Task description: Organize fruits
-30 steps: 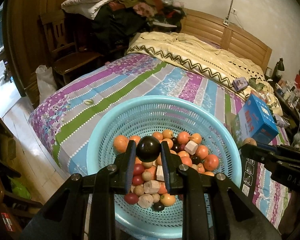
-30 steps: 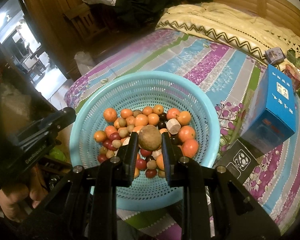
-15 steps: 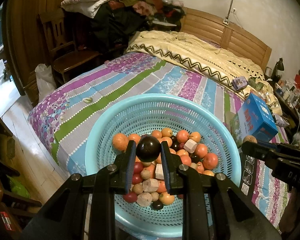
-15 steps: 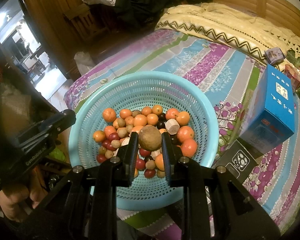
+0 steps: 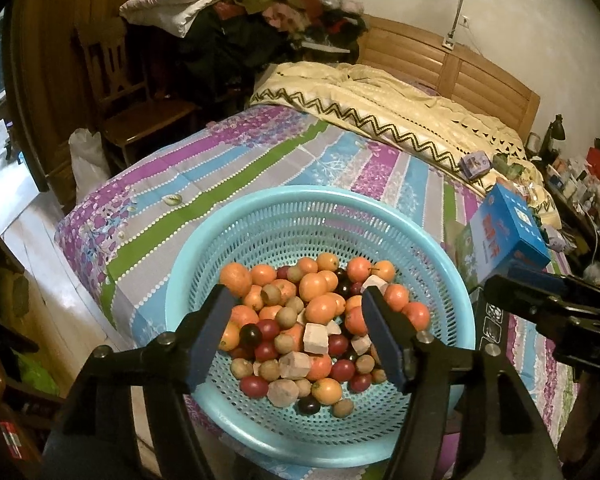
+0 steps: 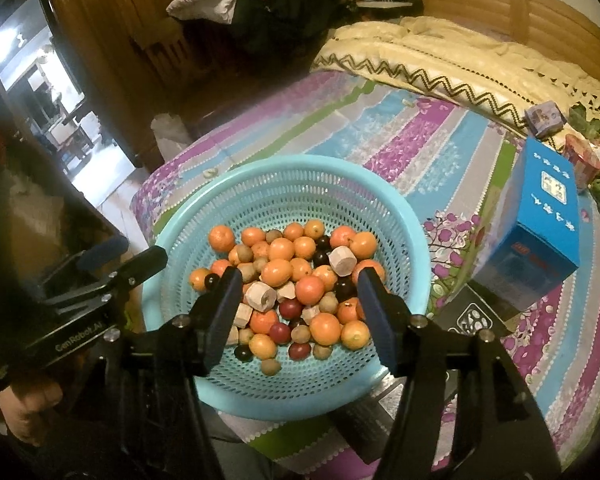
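A turquoise perforated basket [image 5: 300, 200] [image 6: 292, 166] sits on the striped bedsheet. It holds a heap of fruit [image 5: 316, 308] [image 6: 296, 276]: oranges, dark plums, red and brown small fruits, and pale cut chunks. My left gripper [image 5: 297, 294] hangs over the heap with its jaws opening and nothing between them. My right gripper [image 6: 299, 276] hangs over the same heap, jaws also opening and empty. A dark plum [image 5: 250, 334] lies by the left finger. Each gripper shows at the edge of the other's view, the left one at the basket's left rim and the right one at its right.
A blue carton [image 5: 508, 240] [image 6: 540, 232] stands right of the basket, with a black box [image 6: 476, 316] in front of it. A cream quilt [image 5: 400, 108] covers the bed's far end. A wooden chair [image 5: 140, 100] and white bag [image 5: 86, 156] stand left. A hand [image 6: 32, 412] grips the left tool.
Both grippers opened. The dark round fruit left the left jaws and the brown fruit left the right jaws; both are gone from between the fingers. Neither hand moved noticeably.
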The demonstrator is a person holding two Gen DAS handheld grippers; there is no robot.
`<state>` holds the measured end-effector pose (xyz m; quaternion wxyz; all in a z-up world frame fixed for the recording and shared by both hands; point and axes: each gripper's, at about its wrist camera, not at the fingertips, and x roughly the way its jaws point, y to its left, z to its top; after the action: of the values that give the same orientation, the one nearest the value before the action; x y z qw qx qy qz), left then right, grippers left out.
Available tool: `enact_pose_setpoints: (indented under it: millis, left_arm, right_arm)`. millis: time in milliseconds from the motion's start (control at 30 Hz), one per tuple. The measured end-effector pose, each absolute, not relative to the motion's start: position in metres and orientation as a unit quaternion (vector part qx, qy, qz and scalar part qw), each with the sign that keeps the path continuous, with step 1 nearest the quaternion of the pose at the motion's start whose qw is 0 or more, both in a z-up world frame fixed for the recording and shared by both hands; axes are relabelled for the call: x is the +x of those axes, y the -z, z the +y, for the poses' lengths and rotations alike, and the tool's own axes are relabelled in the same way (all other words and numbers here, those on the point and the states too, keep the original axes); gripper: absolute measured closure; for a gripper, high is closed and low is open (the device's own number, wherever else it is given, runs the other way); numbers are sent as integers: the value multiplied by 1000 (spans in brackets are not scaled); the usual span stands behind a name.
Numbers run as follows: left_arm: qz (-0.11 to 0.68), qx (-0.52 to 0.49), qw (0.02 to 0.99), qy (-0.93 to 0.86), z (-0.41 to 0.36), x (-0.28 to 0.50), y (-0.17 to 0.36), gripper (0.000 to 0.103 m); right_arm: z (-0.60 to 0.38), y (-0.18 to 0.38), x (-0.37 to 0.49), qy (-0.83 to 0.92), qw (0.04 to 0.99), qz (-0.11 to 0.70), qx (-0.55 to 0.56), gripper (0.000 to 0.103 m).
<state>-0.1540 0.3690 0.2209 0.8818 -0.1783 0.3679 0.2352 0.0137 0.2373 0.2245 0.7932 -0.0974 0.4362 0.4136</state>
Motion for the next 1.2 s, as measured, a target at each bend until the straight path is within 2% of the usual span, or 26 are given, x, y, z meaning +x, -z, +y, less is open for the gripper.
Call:
enact_pose_setpoints:
  millis: [200,300,367,433,500,533,600,700,867,1200]
  left_arm:
    - [368,-173,883,-234,366,-153,-223,33]
    - [366,-173,885,-229,361,-151,-223,24]
    - [364,-169,887,-226,355,-149,-224,23]
    - [363,-165,889,-227,350,-146,-225,20]
    - [359,-161,892,-224,342,-142,-226,11]
    - [354,-155,895,-223,336,-140,-227,10]
    - [353,-148,897,-223,327,-137,-226,5]
    - [357,-137,899,-213,307,-126,-222,4]
    - [364,-126,907,-171,266,-106,-212,2]
    - [387,-94,913,-85,177,-67,-190,1]
  right_arm:
    - [233,-227,14,-415,796,432,-92,37]
    - [228,-229,13,-418,798,426,-87,36]
    - [222,-231,12,-416,803,418,-83,33]
    - [214,-234,11,-409,812,407,-83,27]
    - [201,-236,7,-399,824,393,-86,23]
    - [193,-237,6,-392,831,385,-88,21]
    - [174,-236,4,-373,845,373,-86,20]
    - [147,-232,5,-348,858,370,-75,19]
    - [98,-215,9,-298,872,383,-61,10]
    - [3,-164,14,-201,876,437,-27,8]
